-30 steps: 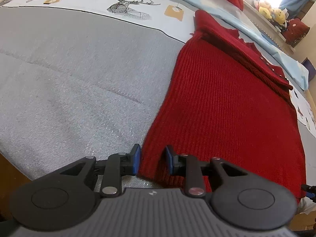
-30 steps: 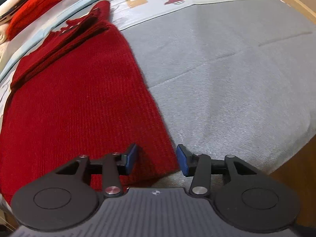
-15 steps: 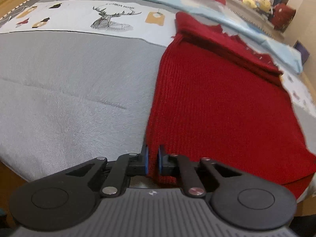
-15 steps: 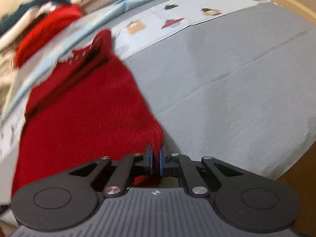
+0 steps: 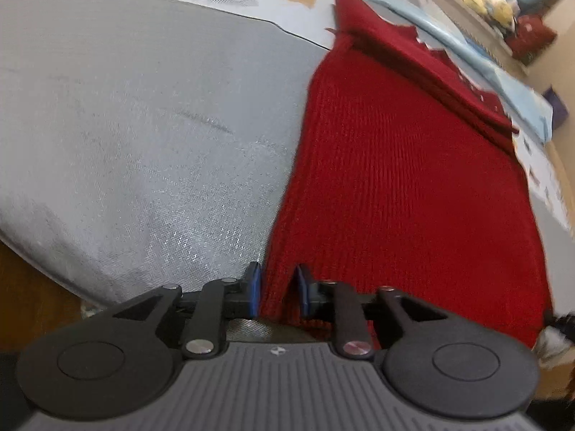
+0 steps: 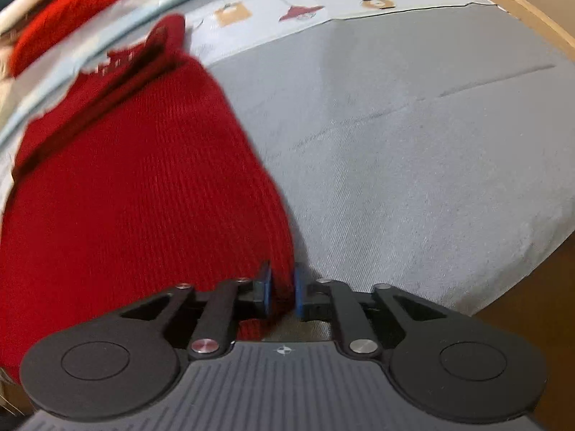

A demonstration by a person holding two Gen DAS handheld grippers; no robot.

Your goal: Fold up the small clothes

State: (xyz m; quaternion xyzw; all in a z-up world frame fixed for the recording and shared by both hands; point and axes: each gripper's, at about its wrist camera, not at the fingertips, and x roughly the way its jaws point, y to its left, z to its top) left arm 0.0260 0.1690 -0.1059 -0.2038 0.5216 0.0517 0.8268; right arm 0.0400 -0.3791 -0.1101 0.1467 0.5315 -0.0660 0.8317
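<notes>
Red sweater (image 5: 406, 194) corners between both opening tools (image 5: 276, 289) (image 6: 282, 289); hem hidden.

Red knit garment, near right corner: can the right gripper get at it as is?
Probably yes: the right gripper already straddles that corner of the red knit garment, jaws opening around the fabric, nothing in between.

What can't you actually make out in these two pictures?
- Near hem of the red sweater: hidden behind the left tongs in the left wrist view, and behind the right tongs in the right wrist view. Both tongs are opening, with knit between them.
- Items on the far shelf: blurred, overexposed, too small.
- Sweater's far collar: motion-blurred in the right wrist view.
</notes>
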